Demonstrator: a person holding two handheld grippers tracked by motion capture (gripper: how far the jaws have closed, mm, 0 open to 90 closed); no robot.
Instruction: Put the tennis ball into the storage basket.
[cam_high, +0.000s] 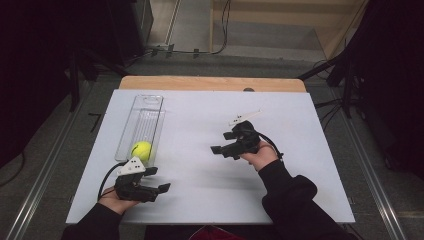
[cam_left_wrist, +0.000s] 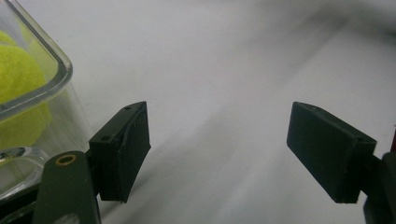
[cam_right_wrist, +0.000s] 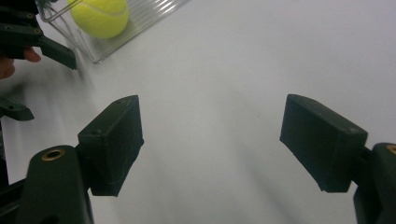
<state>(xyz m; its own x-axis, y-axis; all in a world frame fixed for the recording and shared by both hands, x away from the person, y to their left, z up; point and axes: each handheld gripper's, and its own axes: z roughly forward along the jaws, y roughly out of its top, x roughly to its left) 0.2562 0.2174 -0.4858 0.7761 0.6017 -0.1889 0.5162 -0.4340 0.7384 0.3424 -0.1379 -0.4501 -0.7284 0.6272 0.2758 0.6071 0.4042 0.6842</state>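
A yellow tennis ball (cam_high: 141, 149) lies at the near end of a long clear plastic tray (cam_high: 145, 107) on the left of the white board. My left gripper (cam_high: 159, 180) rests just in front of that tray end, pointing right, open with nothing between its jaws. In the left gripper view the tray's corner (cam_left_wrist: 60, 70) and the ball (cam_left_wrist: 14, 79) sit beside the left jaw, and the gripper (cam_left_wrist: 217, 154) faces bare board. My right gripper (cam_high: 221, 142) hovers over the board's middle, pointing left, open and empty (cam_right_wrist: 215, 144). In the right gripper view the ball (cam_right_wrist: 99, 16) shows inside the tray (cam_right_wrist: 140, 23).
The white board (cam_high: 210, 175) covers a wooden table (cam_high: 210, 82), with bare surface between the two grippers. Dark floor, cables and black stands surround the table. The left gripper (cam_right_wrist: 46, 81) appears at the upper left of the right gripper view.
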